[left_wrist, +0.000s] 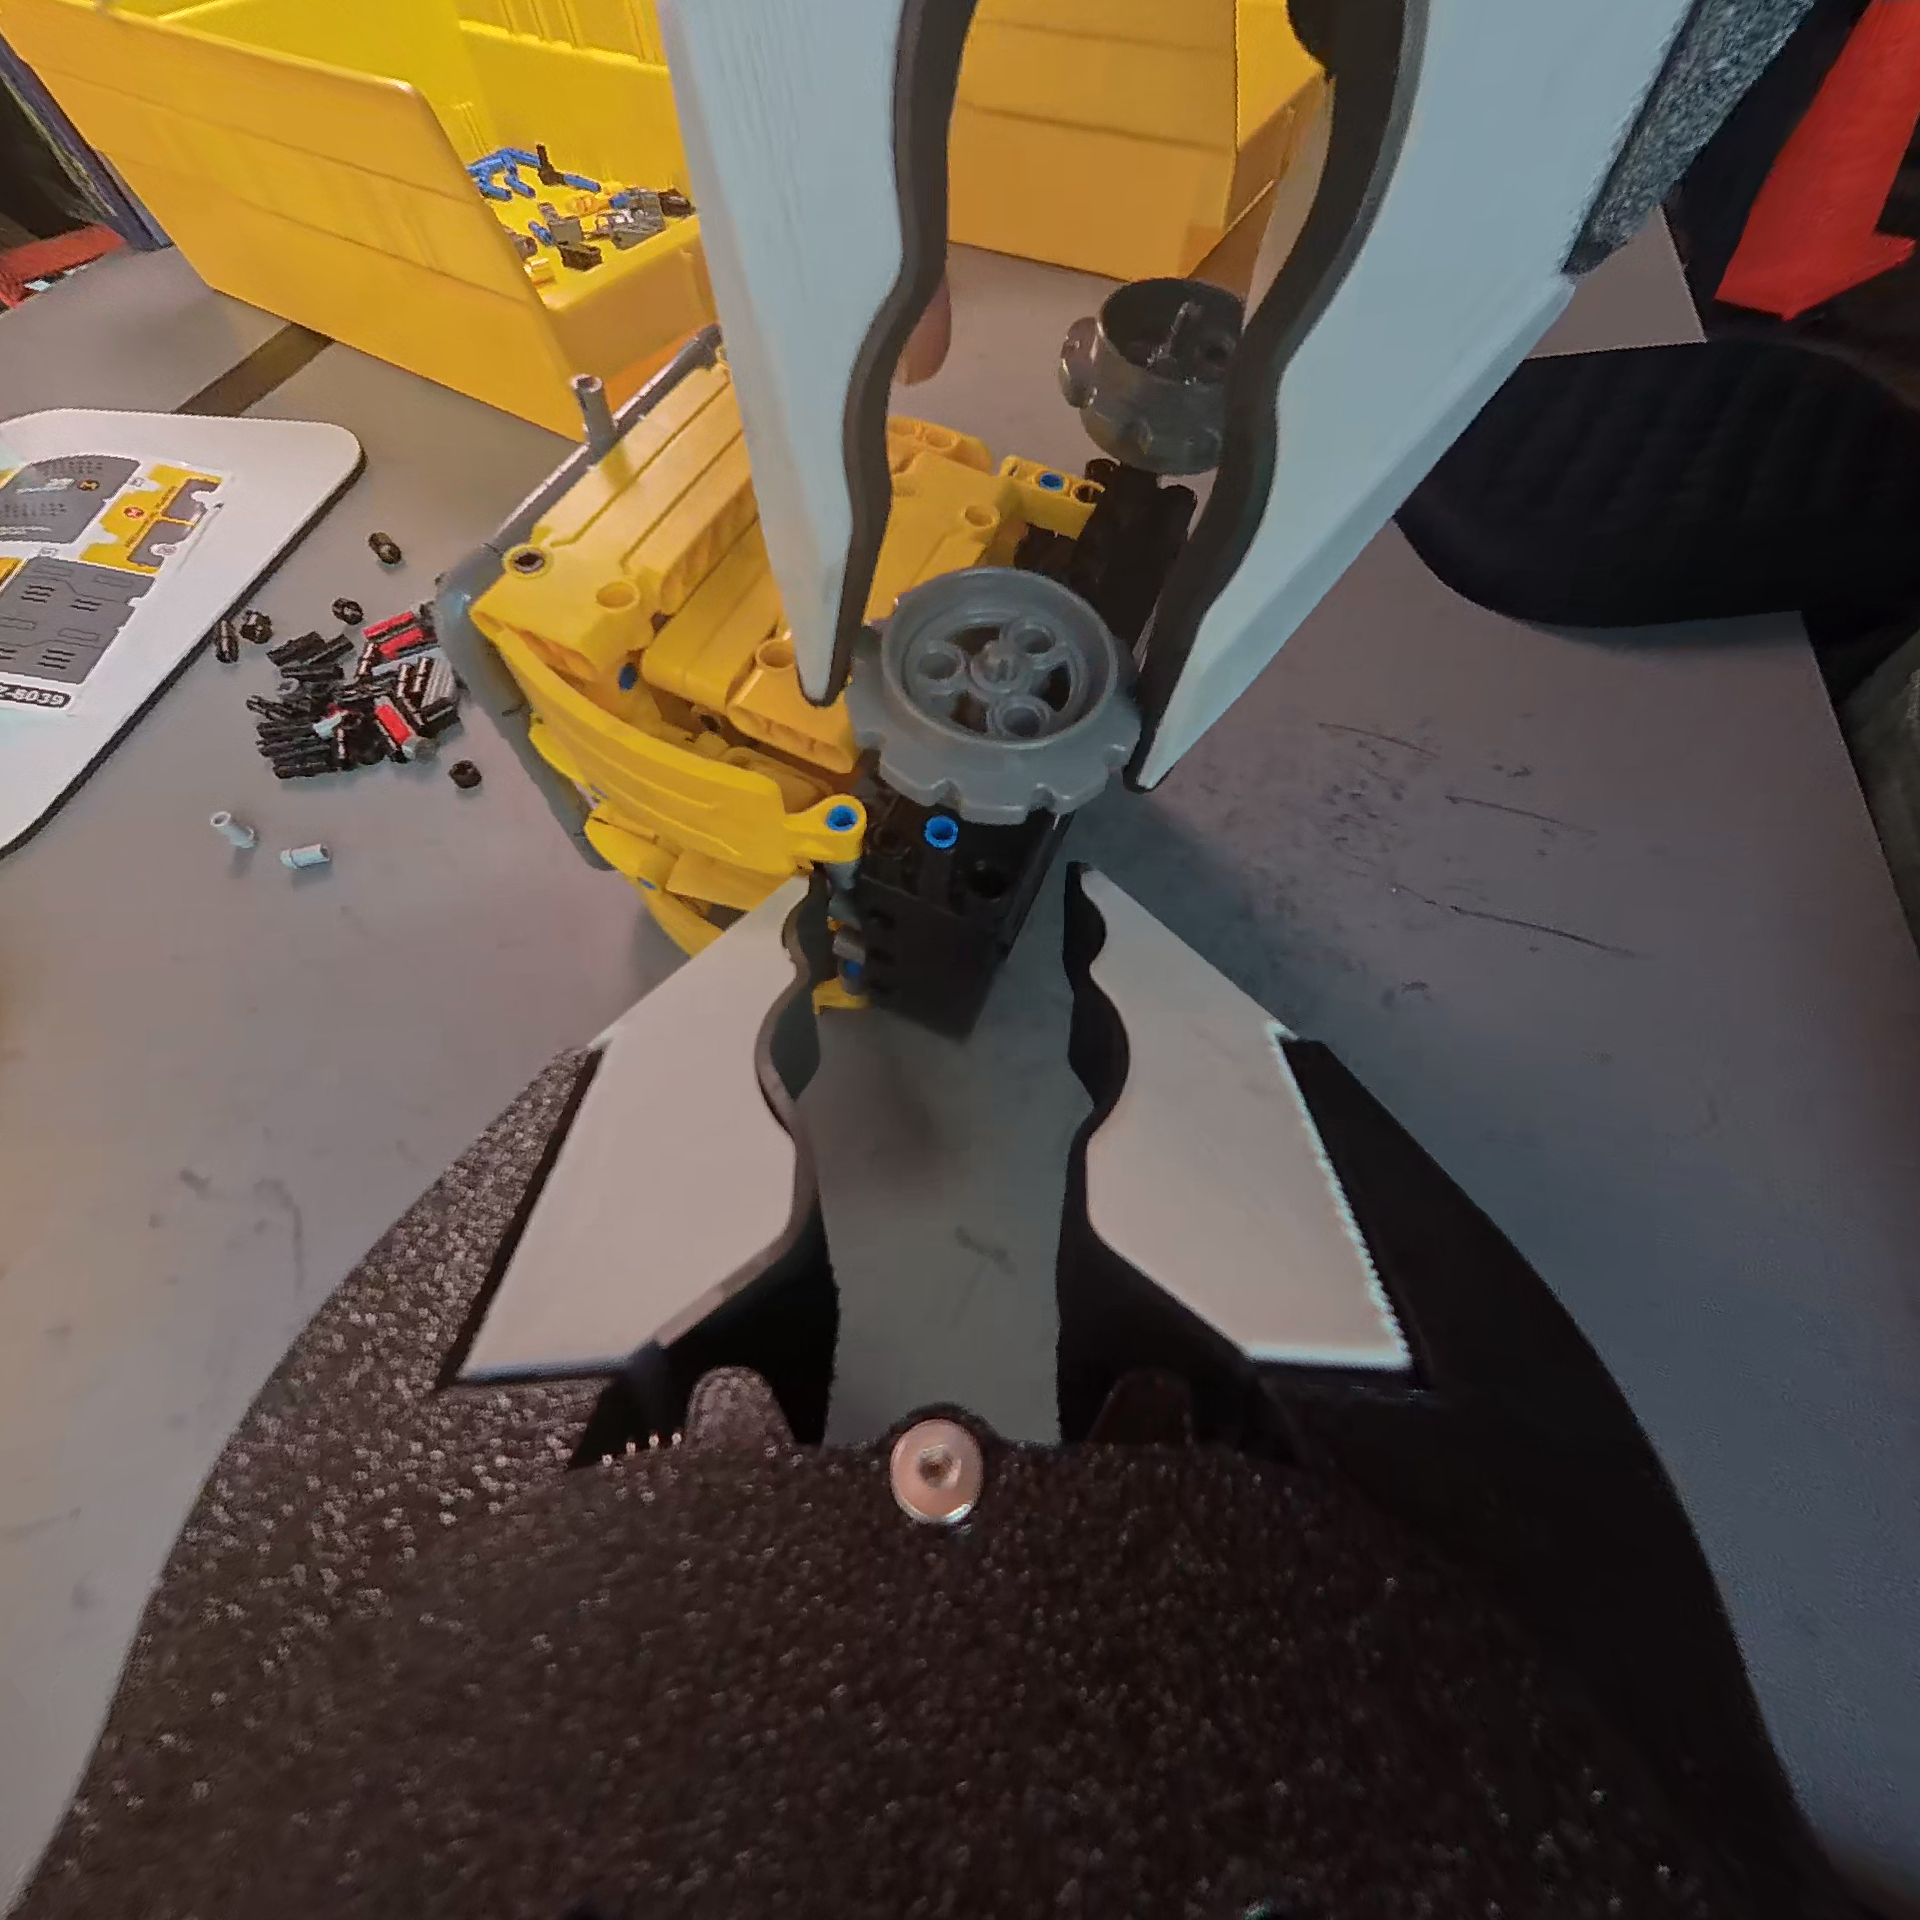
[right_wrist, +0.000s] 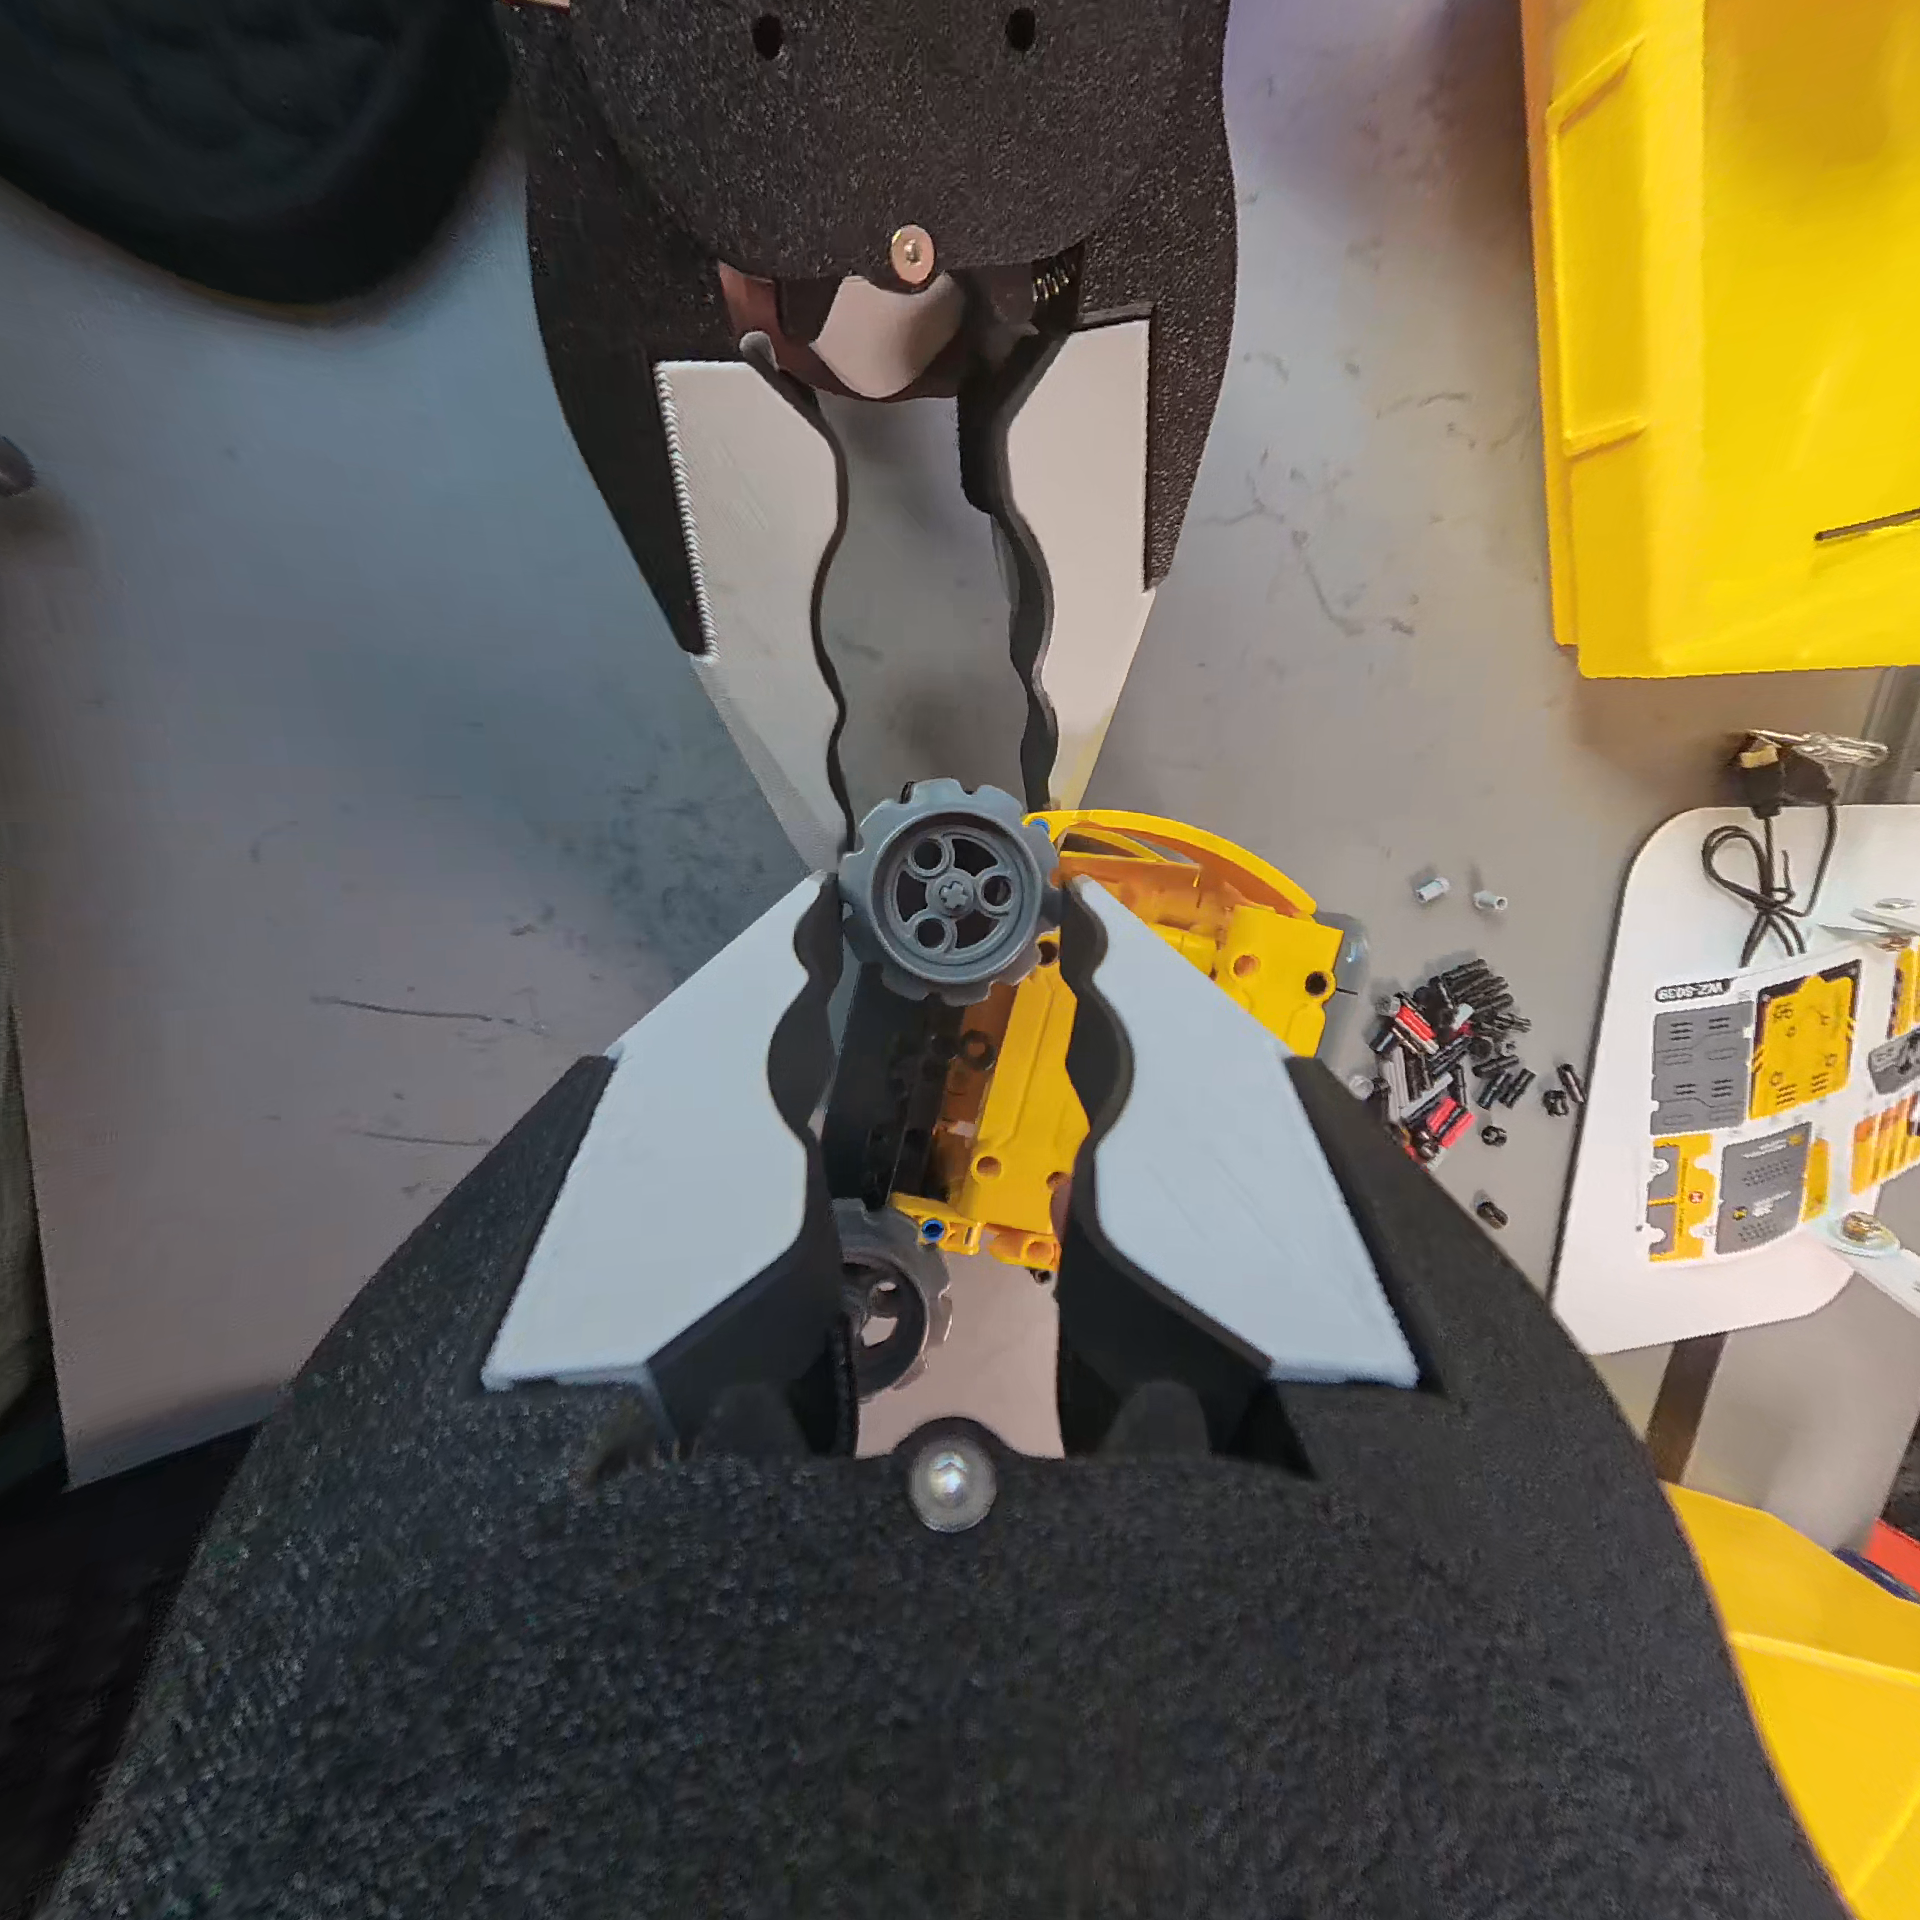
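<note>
A yellow and black brick-built model (left_wrist: 665, 623) lies on the grey table (left_wrist: 1455, 935). A grey toothed wheel (left_wrist: 997, 707) sits on the near end of its black frame (left_wrist: 935, 914); a second dark grey wheel (left_wrist: 1153, 374) is at the far end. My left gripper (left_wrist: 940, 894) has its fingertips against both sides of the black frame, just below the wheel. My right gripper (right_wrist: 948, 894) comes from the opposite side and is shut on the grey wheel (right_wrist: 951, 894), one tip on each side of its rim. The second wheel (right_wrist: 894, 1320) shows low between my right fingers.
Yellow bins (left_wrist: 312, 208) with small parts stand behind the model. A pile of black and red pins (left_wrist: 343, 696), two small grey pieces (left_wrist: 270, 842) and a white board with a sticker sheet (left_wrist: 104, 561) lie to the left. Dark fabric (left_wrist: 1662, 468) lies at the right. My hands' fingertips stand some 4 cm from each other.
</note>
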